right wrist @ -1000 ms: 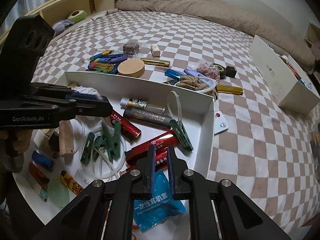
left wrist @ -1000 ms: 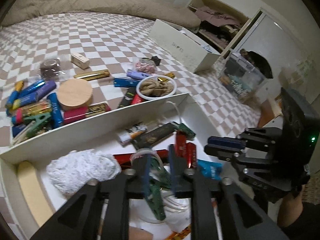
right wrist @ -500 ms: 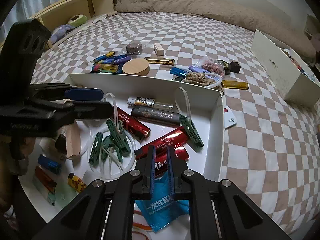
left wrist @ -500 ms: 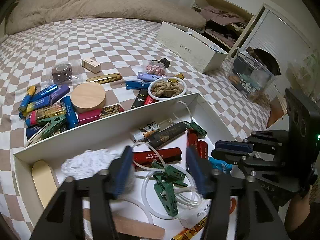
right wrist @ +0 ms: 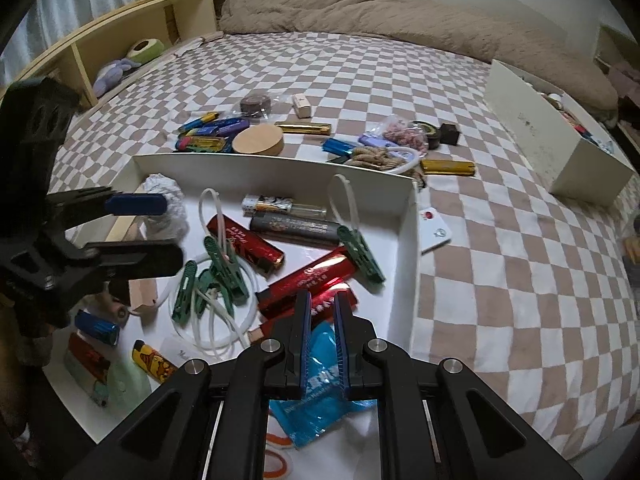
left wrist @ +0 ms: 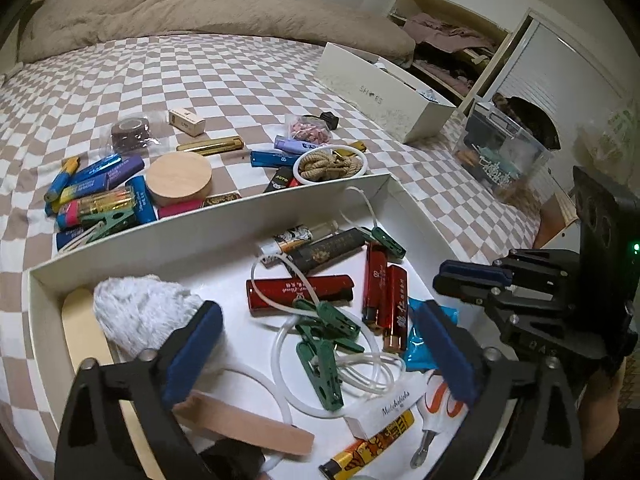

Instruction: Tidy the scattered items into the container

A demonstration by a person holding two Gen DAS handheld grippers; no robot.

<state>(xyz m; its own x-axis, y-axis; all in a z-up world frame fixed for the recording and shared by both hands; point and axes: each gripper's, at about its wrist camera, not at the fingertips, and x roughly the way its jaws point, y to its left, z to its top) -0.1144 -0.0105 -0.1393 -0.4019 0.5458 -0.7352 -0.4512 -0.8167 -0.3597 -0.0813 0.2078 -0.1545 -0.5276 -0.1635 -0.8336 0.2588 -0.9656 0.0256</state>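
Note:
A white open box [left wrist: 208,226] [right wrist: 406,240] lies on the checkered bed and holds red lighters [left wrist: 300,291], green clothespins [left wrist: 322,338] [right wrist: 224,268], white tubing, a white cloth [left wrist: 140,312] and a blue packet [right wrist: 320,384]. My left gripper [left wrist: 316,354] [right wrist: 140,232] is open and empty above the clothespins. My right gripper [right wrist: 320,320] [left wrist: 472,280] hovers over the box's near right part, its jaws nearly together with nothing between them. Scattered items lie beyond the box: a wooden disc [left wrist: 179,178] [right wrist: 258,141], blue tubes [left wrist: 96,178], a rope-filled white ring [left wrist: 331,165], a gold bar [left wrist: 211,146].
A second white box [left wrist: 384,96] [right wrist: 556,144] stands at the far right of the bed. A beige duvet [left wrist: 200,12] lies along the far edge. A wooden shelf [right wrist: 120,52] runs along the left. A clear bin [left wrist: 504,152] sits off the bed.
My left gripper has opened wide and pulled up and back, leaving the green clothespins and tubing in the box. My right gripper has stayed shut in about the same place.

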